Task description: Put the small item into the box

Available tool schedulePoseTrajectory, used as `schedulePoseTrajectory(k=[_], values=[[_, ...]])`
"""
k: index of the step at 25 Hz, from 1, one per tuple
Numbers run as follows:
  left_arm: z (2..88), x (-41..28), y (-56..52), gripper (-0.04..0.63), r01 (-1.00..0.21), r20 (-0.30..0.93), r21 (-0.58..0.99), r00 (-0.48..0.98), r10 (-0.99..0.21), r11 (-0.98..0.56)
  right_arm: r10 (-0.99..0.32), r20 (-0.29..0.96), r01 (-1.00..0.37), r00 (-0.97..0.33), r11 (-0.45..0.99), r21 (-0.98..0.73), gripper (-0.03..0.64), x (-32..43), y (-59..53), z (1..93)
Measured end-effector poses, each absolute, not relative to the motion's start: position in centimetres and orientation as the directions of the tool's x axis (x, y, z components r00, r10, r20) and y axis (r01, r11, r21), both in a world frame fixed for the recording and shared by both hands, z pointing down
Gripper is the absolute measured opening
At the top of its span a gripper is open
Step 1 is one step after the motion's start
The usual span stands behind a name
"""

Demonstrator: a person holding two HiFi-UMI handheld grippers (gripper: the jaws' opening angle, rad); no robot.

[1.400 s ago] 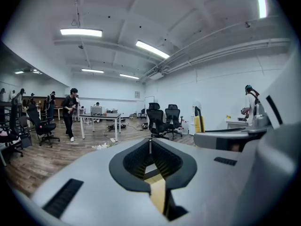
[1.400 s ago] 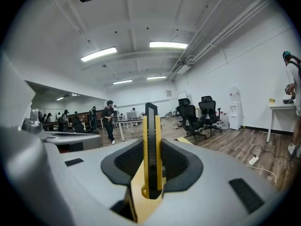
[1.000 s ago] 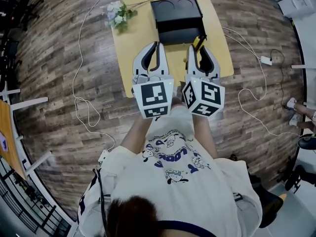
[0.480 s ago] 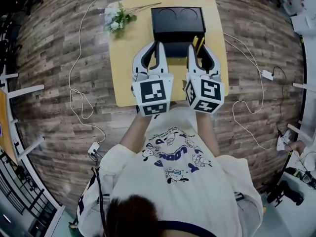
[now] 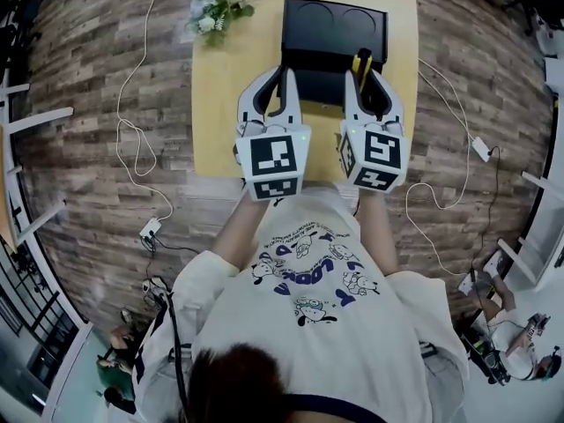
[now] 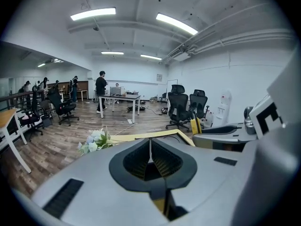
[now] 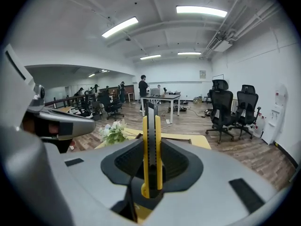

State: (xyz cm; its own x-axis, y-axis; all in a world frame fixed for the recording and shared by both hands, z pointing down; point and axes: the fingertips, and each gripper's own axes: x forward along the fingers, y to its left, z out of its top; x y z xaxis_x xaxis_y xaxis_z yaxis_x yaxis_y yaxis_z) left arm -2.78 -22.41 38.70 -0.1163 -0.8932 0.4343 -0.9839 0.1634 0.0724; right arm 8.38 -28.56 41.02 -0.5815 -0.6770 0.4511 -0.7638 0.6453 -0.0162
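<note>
**Fig. Head view plus both gripper views; both tools held over the bench.**

- **(a) R tool.** Your right hand-held gripper (image 5: 359, 76) is clenched on the small item, a yellow-and-black utility knife (image 7: 151, 126). In the right gripper view the knife stands upright btwn the two pads, which press on its flat sides. Its upper end rises clear of the jaw tips.
- **(b) Item position.** In the head view the knife shows over the black box (image 5: 317, 55), at approx 4 o'clock from the box centre and near its R wall. How high it is above the box can't be told.
- **(c) L tool.** Your left hand-held gripper (image 5: 282, 73) is clenched on nothing. In the left gripper view the ribbed pads meet along one thin line, w/ no object btwn them. Its tips lie over the box's L edge, at approx 8 o'clock from the box centre.
- **(d) Box.** It sits at 12 o'clock on the yellow bench (image 5: 229, 104), open side up. Two round recesses show along its far part.
- **(e) Other items.** A bunch of white flowers (image 5: 211, 7) lies at 11 o'clock on the bench, just beside the box's far-L corner but apart from it. White cables (image 5: 132, 148) trail over the wood floor (image 5: 88, 77) at 9 o'clock and 3 o'clock of the bench.
- **(f) Tools rel. to each other.** They are side by side w/ marker cubes toward you and jaws pointing to 12 o'clock.
</note>
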Motion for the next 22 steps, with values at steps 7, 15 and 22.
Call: schedulePoseTrajectory(k=[7,15,22], values=[[41.7,-3.1,-22.7,0.023,-0.977,0.498,0.093,-0.121,-0.859,0.191,-0.592,0.529,-0.686,-0.608,0.727,0.025,0.129,7.2,-29.0,44.3],[44.3,-3.4,-22.3,0.023,-0.97,0.548,0.119,-0.113,-0.829,0.211,-0.48,0.643,-0.571,-0.597,0.817,0.08,0.129,6.0,-28.7,48.1],[46.4,-4.1,-21.7,0.024,-0.963,0.591,0.139,-0.107,-0.8,0.232,-0.376,0.755,-0.407,-0.537,0.9,0.158,0.129,5.5,-28.5,51.4]])
